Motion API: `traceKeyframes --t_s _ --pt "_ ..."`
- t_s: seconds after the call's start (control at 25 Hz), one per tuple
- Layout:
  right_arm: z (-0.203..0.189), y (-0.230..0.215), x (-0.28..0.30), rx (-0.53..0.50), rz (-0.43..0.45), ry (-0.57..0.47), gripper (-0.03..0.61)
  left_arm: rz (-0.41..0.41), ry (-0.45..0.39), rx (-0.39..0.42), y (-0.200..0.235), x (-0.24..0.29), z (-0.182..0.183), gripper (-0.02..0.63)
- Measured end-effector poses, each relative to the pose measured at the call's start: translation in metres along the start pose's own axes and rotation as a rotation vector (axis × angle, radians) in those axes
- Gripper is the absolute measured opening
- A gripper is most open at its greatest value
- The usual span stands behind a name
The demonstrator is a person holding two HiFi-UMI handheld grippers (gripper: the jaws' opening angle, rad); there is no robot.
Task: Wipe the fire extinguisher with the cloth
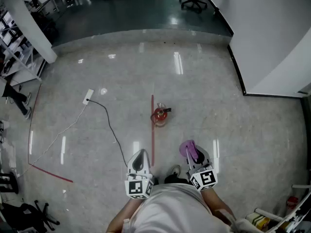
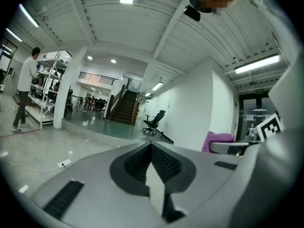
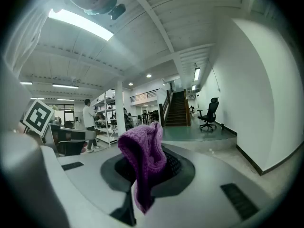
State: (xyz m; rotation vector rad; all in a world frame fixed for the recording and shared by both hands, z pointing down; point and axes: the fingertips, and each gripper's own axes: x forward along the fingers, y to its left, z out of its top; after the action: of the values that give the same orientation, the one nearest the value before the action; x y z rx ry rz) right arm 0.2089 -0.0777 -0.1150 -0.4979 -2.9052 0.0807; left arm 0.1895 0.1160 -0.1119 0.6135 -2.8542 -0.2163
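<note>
Left gripper pressed together, nothing between the jaws. Right gripper pinching a purple knitted cloth, bunched up over the jaw tips and hanging down between them. Small red fire extinguisher upright on the glossy grey stone floor, well ahead of both grippers, just beside a red tape line. Thin black cable off to the left, running to a white power strip.

Open floor all round fire extinguisher; black cable lying near left, wall far right.
</note>
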Motion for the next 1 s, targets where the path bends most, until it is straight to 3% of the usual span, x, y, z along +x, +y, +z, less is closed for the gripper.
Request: traceKeyframes --t_s 0.68,1.0 --pt "0.002 0.006 -0.004 -0.003 0.010 -0.016 0.057 -0.040 0.016 0.000 -0.006 -0.008 -0.004 0.004" --pt "-0.005 0.025 0.011 -0.015 0.008 -0.015 0.057 -0.041 0.009 0.034 0.029 0.000 -0.012 0.004"
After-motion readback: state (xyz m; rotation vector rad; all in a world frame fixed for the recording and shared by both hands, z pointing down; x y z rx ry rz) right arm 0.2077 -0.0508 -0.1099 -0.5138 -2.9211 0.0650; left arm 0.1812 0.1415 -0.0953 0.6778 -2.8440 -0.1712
